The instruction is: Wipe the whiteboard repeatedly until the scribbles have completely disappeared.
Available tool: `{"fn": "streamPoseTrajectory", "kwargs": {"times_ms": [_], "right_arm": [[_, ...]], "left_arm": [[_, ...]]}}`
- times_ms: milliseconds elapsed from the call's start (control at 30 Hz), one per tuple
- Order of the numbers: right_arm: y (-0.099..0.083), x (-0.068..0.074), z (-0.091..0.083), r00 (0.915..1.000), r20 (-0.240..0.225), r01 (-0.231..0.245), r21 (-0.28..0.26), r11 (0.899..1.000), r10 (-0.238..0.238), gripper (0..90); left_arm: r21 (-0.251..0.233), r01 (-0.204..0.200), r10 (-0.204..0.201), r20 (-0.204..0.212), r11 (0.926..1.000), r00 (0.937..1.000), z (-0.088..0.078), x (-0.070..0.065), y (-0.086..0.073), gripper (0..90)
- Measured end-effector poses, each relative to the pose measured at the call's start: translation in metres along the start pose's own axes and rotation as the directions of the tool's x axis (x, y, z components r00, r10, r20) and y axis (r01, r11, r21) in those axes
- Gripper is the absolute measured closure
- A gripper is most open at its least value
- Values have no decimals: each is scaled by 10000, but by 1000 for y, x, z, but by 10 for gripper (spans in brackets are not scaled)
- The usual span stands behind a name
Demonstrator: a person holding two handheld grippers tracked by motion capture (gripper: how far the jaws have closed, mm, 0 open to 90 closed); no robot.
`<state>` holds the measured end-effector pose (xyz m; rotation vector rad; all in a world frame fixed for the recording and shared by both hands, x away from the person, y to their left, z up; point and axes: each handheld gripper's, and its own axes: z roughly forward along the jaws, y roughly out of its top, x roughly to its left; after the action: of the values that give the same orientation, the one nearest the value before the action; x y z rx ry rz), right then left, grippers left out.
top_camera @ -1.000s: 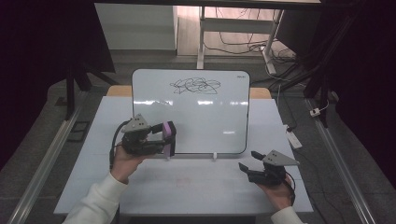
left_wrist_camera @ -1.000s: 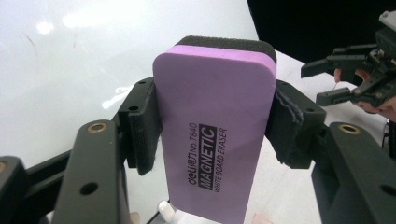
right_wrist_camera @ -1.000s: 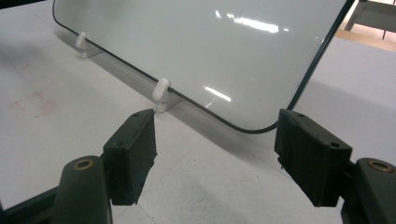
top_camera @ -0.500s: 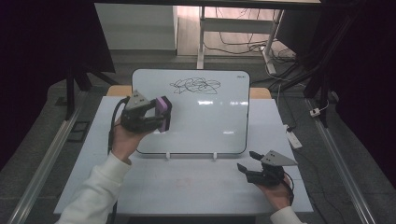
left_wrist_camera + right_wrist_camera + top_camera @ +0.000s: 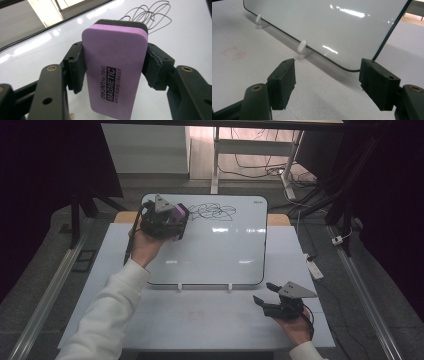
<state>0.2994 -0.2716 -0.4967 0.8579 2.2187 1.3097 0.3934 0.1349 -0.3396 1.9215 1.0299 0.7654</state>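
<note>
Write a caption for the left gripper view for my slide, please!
Left gripper pinches a purple eraser over the whiteboard, near the scribble.

White long sleeve (image 5: 107, 312) at lower left; black tongs (image 5: 263, 301) topped by grey three-cornered plates (image 5: 295, 290), brass-coloured screws (image 5: 257, 88).

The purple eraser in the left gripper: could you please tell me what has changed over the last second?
The left gripper, shut on the purple foam whiteboard eraser, has travelled from the white board's near-left edge up and away to its far-left corner, close beside the black scribble. The scribble remains unerased. The right gripper stayed open, resting on the white table.
</note>
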Motion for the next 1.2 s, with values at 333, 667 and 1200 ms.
{"fn": "streamPoseTrajectory", "kwargs": {"times_ms": [333, 667, 1200], "right_arm": [[0, 1, 1, 10000, -58, 9, 2, 10000, -9, 287], [-1, 2, 3, 9999, -89, 57, 11, 10000, -57, 287], [-1, 4, 3, 9999, -103, 102, 4, 9999, -102, 287]], "left_arm": [[-378, 930, -927, 99, 9949, 9956, 13, 10, 0, 398], [-1036, 1557, -1575, -88, 9824, 9875, 32, 7, 1, 399], [-785, 557, -548, 133, 9954, 9984, 62, -33, 20, 402]]}}
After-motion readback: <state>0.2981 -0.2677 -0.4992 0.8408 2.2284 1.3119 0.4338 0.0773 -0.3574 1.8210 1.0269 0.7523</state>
